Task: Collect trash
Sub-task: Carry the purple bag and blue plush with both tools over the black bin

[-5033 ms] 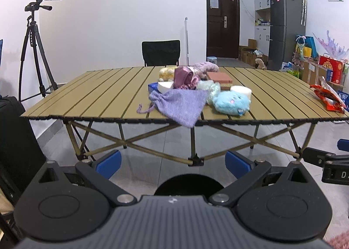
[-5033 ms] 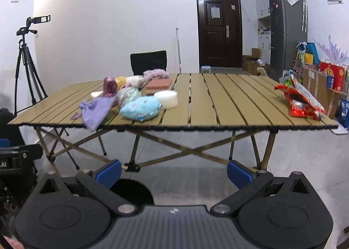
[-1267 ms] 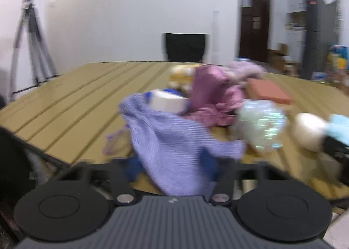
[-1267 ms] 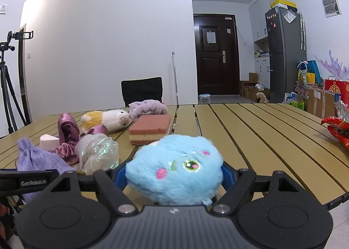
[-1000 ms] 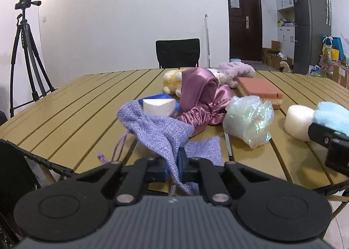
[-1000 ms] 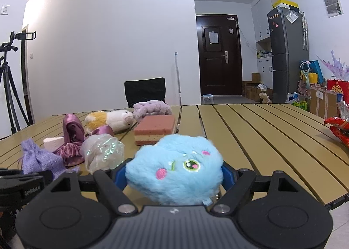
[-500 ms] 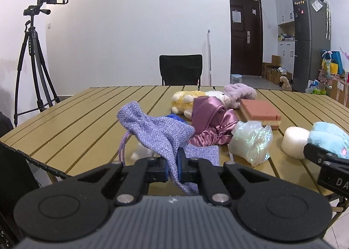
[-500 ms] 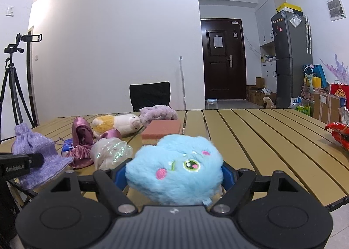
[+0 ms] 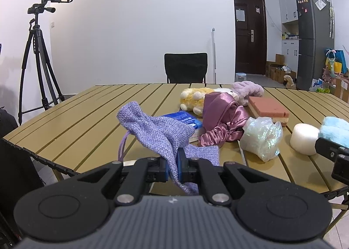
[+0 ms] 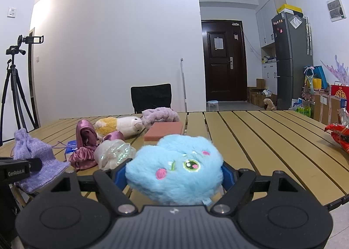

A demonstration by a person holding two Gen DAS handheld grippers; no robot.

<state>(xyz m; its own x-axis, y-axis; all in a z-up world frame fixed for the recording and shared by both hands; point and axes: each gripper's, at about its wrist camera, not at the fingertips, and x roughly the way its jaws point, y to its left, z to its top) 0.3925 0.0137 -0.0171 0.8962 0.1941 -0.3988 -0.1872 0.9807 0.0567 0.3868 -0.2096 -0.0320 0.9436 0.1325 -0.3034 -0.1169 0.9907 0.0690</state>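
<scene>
You've got the lavender woven drawstring pouch pinched at its lower edge, so it droops in a limp fold over the front of the tan slatted table, cord dangling on its left. The fluffy light-blue plush toy with pink cheeks and a stitched green eye is squeezed between your other pads, face toward you. Way off at the table's right edge lies a crumpled red snack wrapper.

Pouch left on table, packet perhaps under it; sponge block right, chair behind
</scene>
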